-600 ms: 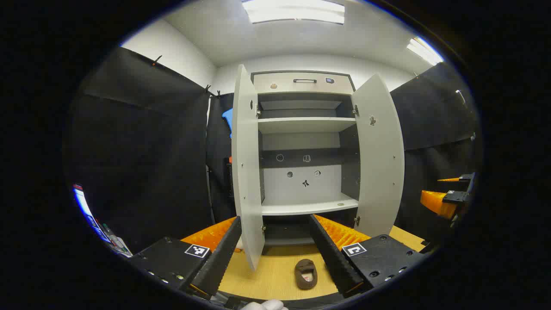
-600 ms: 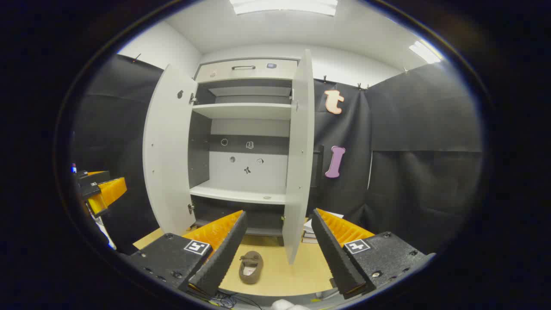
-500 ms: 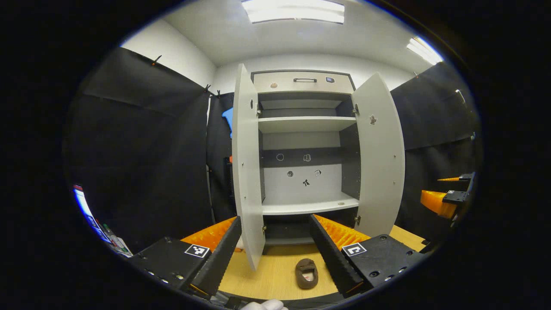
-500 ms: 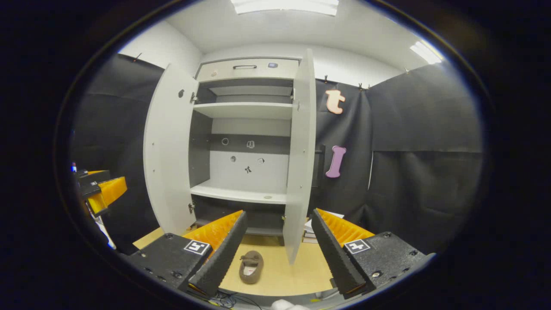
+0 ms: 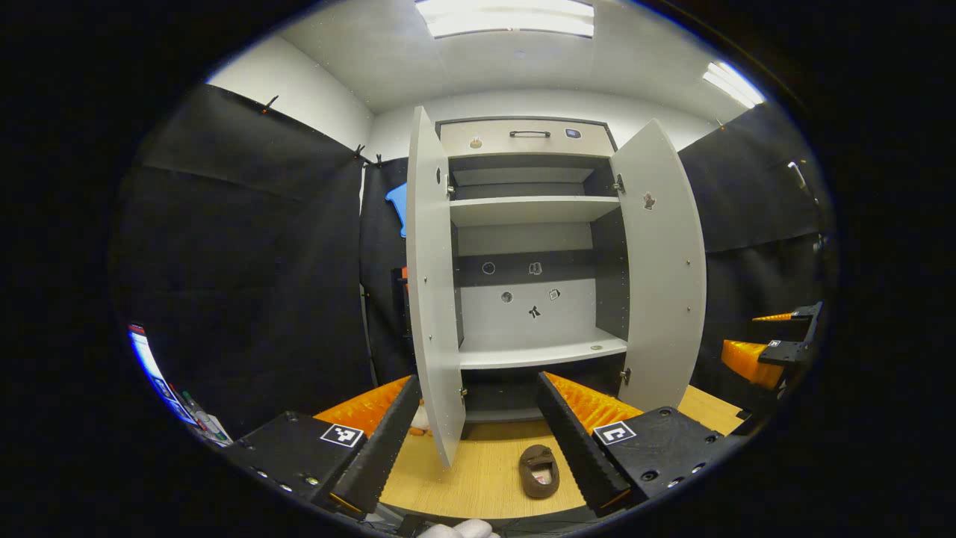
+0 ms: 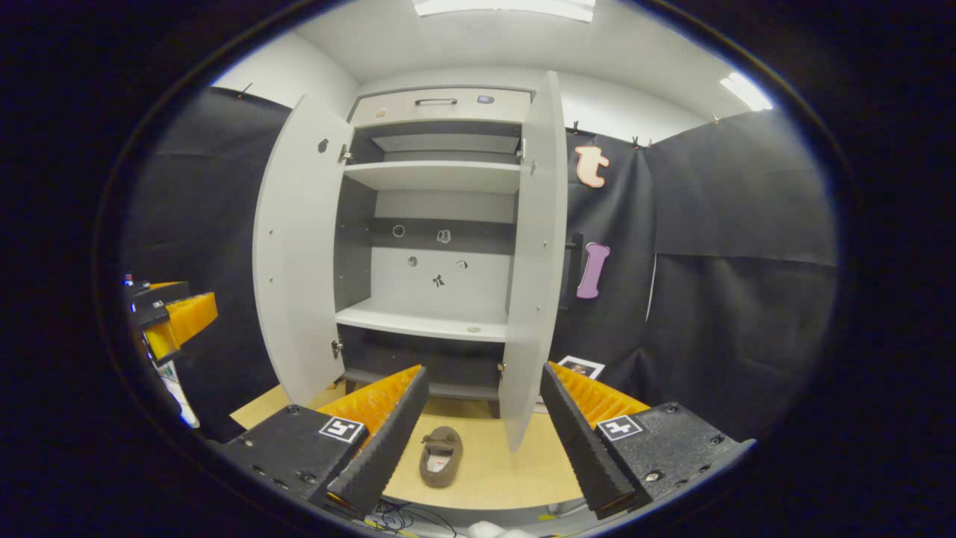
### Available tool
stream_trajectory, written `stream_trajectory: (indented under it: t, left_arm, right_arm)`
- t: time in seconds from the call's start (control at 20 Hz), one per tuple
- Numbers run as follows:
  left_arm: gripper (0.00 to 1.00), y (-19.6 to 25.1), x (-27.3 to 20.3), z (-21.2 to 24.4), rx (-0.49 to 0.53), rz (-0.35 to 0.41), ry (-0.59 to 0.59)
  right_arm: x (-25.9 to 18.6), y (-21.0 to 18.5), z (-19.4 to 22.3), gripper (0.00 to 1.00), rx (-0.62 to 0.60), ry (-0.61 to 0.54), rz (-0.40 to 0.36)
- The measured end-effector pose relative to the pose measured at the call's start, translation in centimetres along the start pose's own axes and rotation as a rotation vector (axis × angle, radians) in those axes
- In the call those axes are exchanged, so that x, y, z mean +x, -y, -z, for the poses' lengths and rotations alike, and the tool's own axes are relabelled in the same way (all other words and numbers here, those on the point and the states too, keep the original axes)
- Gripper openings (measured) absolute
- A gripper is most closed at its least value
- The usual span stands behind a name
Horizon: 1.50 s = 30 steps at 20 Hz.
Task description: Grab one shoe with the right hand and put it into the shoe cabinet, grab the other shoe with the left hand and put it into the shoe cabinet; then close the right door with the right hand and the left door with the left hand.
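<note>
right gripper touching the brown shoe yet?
Apart. In the right gripper view the right gripper is open, and the brown shoe lies on the wooden floor beyond its fingertips, with bare floor around it.

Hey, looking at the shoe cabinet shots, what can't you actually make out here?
- Second shoe: left gripper view, a pale shape behind the left door; the door and a finger hide most of it.
- Small marks on the cabinet back panel: too small to identify.
- Brown shoe: one side covered by the left gripper's finger.
- Cabinet's bottom compartment: dark, contents unclear.
</note>
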<state>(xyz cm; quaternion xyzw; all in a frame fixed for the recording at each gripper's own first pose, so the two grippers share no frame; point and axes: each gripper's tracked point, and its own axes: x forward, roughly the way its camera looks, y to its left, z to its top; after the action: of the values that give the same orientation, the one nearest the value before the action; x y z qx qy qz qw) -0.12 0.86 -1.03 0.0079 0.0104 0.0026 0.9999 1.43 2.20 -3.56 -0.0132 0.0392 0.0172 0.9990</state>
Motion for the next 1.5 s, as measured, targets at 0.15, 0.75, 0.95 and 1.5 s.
stream_trajectory:
  t: [0.15, 0.75, 0.95, 1.5]
  left_arm:
    - [0.96, -0.2, -0.4, 0.2, -0.008, -0.005, -0.008]
    - [0.96, -0.9, -1.6, 1.0, 0.024, -0.095, -0.082]
    - [0.95, -1.2, -1.6, 1.3, 0.048, -0.142, -0.101]
    - [0.96, -2.3, 0.1, 2.7, 0.057, -0.284, -0.183]
  right_arm:
    - [1.6, -1.6, 3.4, 0.99, -0.011, -0.076, -0.045]
    - [10.8, -7.6, 23.2, 0.99, 0.007, -0.495, -0.219]
    - [14.5, -8.5, 28.0, 0.97, -0.003, -0.577, -0.230]
    - [23.4, -10.3, 35.1, 0.90, -0.004, -0.705, -0.229]
